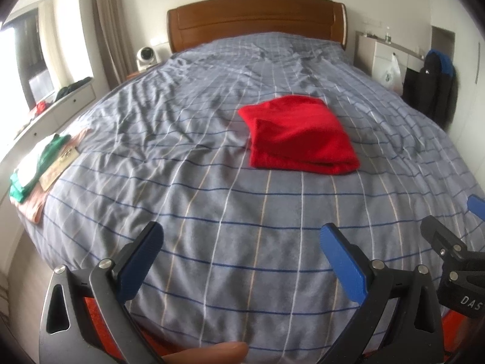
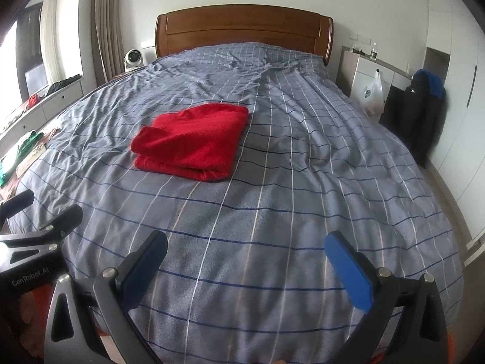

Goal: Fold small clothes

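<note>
Two grippers hang over the foot end of the bed, both empty. The left gripper [image 1: 242, 242] has its blue-padded fingers [image 1: 342, 261] spread wide apart with only bedding between them. The right gripper [image 2: 247, 248] is spread just as wide, its fingers [image 2: 348, 270] above the cover near the foot edge. The two tools sit side by side, each showing at the rim of the other's view.

Beyond the fingers, on the middle of the grey checked bed cover [image 1: 197, 200], lies the folded red garment [image 1: 300, 133], well apart from both grippers. It is a thick, roughly rectangular bundle lying flat; its long axis runs from the foot towards the wooden headboard [image 1: 257, 18], slightly skewed. The rounded folded edge faces the foot end.

At the left edge of the bed sits a pile of folded clothes [image 1: 36, 166] in green, white and pink. A small white fan [image 1: 146, 56] stands beside the headboard, and a dark jacket [image 2: 421, 112] and a white plastic bag [image 2: 372, 92] hang off the right side. Nothing lies between the grippers and the red garment.
</note>
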`<state>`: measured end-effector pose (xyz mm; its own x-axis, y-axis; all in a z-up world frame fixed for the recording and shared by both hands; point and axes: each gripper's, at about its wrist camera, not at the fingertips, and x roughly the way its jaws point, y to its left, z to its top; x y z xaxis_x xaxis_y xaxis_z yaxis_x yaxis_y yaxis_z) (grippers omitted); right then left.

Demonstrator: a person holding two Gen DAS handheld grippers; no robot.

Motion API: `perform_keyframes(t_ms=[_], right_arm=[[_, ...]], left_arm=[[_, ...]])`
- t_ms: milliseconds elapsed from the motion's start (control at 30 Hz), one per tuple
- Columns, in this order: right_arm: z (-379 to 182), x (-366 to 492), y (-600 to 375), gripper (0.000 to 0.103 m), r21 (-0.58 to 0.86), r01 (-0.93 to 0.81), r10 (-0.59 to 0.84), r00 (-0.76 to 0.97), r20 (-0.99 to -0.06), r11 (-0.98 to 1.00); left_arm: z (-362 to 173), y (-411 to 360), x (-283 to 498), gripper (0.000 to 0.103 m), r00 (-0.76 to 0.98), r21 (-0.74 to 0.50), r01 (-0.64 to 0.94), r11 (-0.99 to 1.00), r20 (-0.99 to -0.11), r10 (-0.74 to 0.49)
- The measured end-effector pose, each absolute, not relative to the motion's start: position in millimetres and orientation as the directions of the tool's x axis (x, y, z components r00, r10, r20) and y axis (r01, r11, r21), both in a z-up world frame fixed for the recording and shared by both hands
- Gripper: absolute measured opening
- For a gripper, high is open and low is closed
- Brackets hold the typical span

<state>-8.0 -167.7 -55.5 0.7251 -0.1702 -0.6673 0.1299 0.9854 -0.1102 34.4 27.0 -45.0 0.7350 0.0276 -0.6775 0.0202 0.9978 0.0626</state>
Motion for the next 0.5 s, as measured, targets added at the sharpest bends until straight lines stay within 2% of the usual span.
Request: perform_keyframes(t_ms=[200, 500], right_arm=[[-54.2, -10.2, -164.4, 0.102, -0.102, 0.121, -0.159, 0.733, -0.662, 0.987], [-53.2, -11.3, -166.8, 0.102, -0.067, 0.12, -0.134, 0.73, -0.67, 0.99]], left_arm=[[-42.9, 26.0, 31.9, 0.103, 0.74, 0.07, 0.019, 0.997, -0.672, 0.033], [-41.1, 28.6, 31.2, 0.103, 0.752, 0.017, 0.012, 1.0, -0.659, 0.003]])
